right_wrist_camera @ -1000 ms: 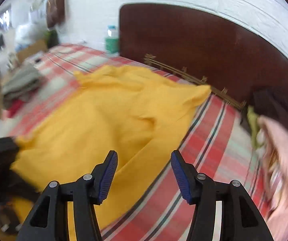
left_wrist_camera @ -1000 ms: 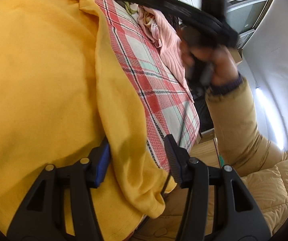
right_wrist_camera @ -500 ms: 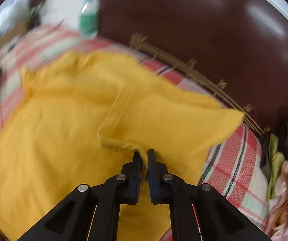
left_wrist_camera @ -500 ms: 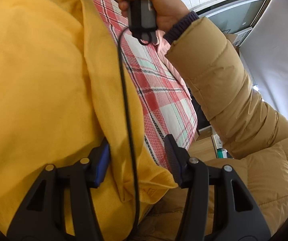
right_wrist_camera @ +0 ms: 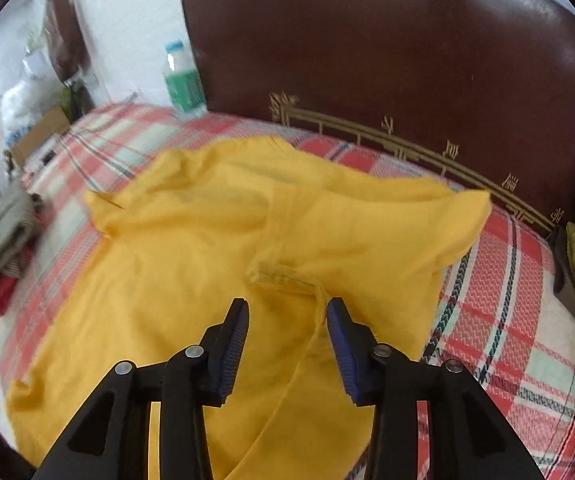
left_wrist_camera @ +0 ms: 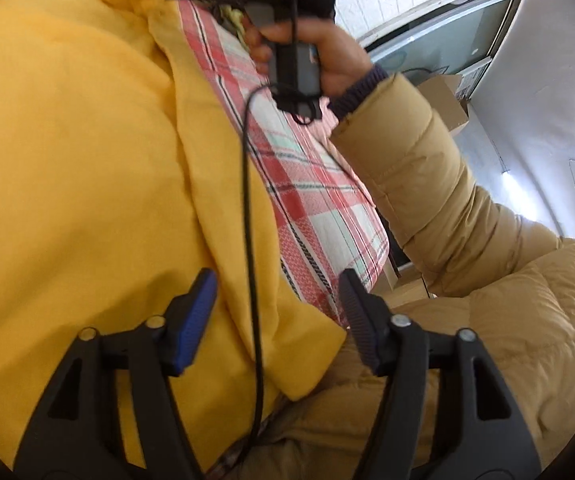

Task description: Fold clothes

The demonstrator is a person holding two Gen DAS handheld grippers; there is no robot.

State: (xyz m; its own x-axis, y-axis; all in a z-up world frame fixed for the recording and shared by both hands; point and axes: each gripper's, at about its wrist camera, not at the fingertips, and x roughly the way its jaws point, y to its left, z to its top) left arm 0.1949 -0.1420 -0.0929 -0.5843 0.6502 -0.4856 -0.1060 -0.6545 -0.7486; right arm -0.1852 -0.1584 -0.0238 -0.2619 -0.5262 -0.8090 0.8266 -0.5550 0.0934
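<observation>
Shirt (right_wrist_camera: pixel 191 280) lies spread on plaid bedspread (right_wrist_camera: pixel 499 320), directly below and ahead of both claws. My right claw (right_wrist_camera: pixel 287 320) just opened, jaws apart, nothing clamped, fold seam between them. Left claw (left_wrist_camera: pixel 277 312) jaws just widened, empty over hem corner. Step: first fold. Next: regrip an edge

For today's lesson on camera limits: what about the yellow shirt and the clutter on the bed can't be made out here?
- Yellow shirt: lower hem cut off by the frame edge in the right wrist view, behind the right gripper.
- Bottle label: blurred, unreadable, right wrist view.
- Folded pile: squeezed at the fisheye rim, garments unclear.
- Left wrist view: the sleeve hides the bed's far side.
</observation>
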